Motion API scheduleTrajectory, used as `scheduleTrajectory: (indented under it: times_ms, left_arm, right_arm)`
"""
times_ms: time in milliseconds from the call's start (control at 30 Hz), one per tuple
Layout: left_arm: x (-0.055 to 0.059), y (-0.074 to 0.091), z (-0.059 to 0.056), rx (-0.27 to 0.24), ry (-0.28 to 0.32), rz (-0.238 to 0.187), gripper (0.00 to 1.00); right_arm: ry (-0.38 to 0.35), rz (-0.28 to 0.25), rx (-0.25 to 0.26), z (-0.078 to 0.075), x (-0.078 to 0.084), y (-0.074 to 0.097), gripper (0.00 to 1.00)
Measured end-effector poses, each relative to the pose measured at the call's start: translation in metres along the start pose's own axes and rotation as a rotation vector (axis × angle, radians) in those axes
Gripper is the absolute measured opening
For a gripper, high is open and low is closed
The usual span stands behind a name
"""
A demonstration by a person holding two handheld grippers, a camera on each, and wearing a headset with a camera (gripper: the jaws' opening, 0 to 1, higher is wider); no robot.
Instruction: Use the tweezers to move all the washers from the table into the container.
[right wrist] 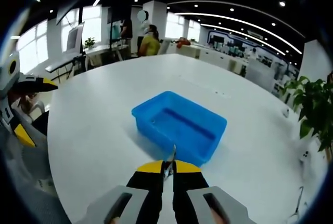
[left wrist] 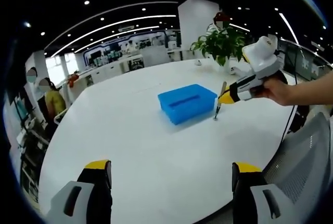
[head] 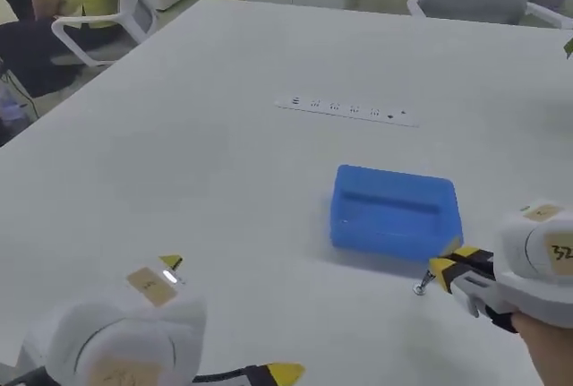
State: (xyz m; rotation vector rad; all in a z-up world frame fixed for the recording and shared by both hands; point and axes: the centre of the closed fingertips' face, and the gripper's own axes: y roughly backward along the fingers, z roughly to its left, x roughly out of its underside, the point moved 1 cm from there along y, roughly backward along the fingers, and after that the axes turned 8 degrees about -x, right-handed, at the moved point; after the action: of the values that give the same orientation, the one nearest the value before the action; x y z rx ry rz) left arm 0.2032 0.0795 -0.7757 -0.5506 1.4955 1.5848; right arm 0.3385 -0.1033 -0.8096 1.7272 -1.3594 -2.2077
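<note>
Resting on the white table (head: 179, 162): one blue open-topped container (head: 385, 229), with a strip of sockets (head: 349, 110) beyond it. Right gripper (right wrist: 167, 168): jaws closed tight on the tweezers (head: 428, 280), tips down at the tabletop just beside the container's near right corner; whether a washer sits at the tips cannot be told. Left gripper (left wrist: 170, 167): jaws spread wide, holding nothing, well apart from the container.
</note>
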Motion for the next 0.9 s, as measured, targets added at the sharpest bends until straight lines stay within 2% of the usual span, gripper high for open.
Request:
scheduleTrajectory:
  times_ms: [133, 300, 467, 633, 900]
  left_arm:
    - [0.002, 0.003, 0.0, -0.006, -0.014, 0.007, 0.99]
    - [0.002, 0.004, 0.0, -0.009, 0.0, 0.008, 0.99]
    - [0.002, 0.005, -0.003, -0.006, 0.001, 0.017, 0.99]
    - [-0.001, 0.006, -0.004, -0.008, -0.001, 0.009, 0.99]
    - [-0.004, 0.007, -0.002, -0.015, 0.003, 0.002, 0.99]
  right_arm:
    - [-0.018, -0.015, 0.002, -0.001, -0.002, 0.006, 0.01]
    - [-0.054, -0.048, 0.001, -0.001, -0.012, 0.015, 0.01]
    - [-0.041, -0.07, 0.001, -0.001, -0.023, 0.023, 0.01]
    - [-0.023, -0.108, 0.004, -0.002, -0.041, 0.029, 0.01]
    - [0.005, -0.132, 0.016, -0.011, -0.061, 0.026, 0.01]
